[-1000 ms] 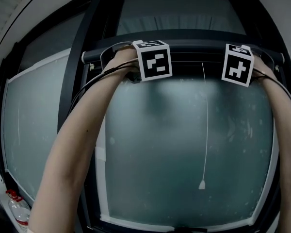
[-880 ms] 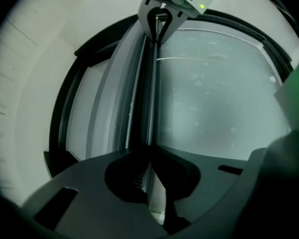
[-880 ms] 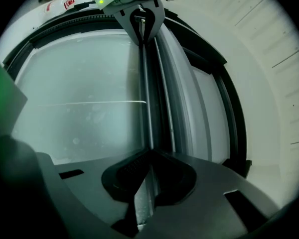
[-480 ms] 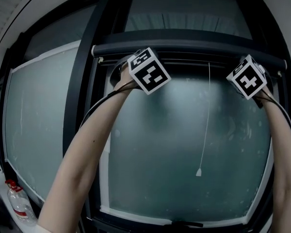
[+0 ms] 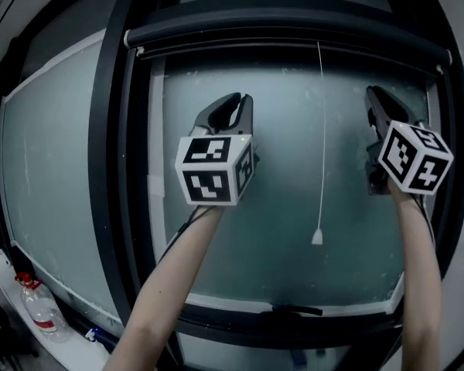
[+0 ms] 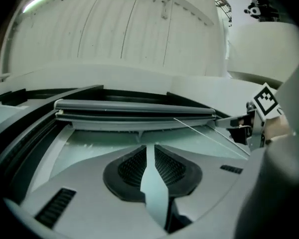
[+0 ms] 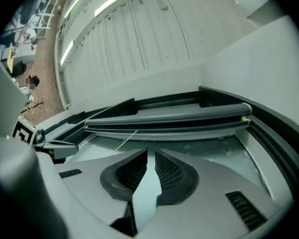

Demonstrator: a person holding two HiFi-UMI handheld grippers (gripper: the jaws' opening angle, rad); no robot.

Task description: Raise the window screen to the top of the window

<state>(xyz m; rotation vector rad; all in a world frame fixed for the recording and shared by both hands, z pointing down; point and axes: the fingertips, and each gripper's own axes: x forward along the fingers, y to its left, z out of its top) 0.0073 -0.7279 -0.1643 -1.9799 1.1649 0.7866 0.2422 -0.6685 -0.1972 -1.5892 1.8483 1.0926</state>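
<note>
Window (image 5: 282,161), screen (image 5: 286,28) at top, left gripper (image 5: 235,100) below, just opened, empty

The right hand-held gripper (image 5: 375,100) was dark grey, its marker cube (image 5: 414,158) patterned in black squares on white. Above it the rolled window screen (image 5: 286,23) was charcoal. Beside it a white cord (image 5: 320,145) hung against pale grey-green frosted glass (image 5: 286,230).

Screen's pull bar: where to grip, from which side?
Grip the thin lower lip of the pull bar, either side of the cord, coming from below and in front. It runs long and level, so two spread holds should keep it from tilting.
</note>
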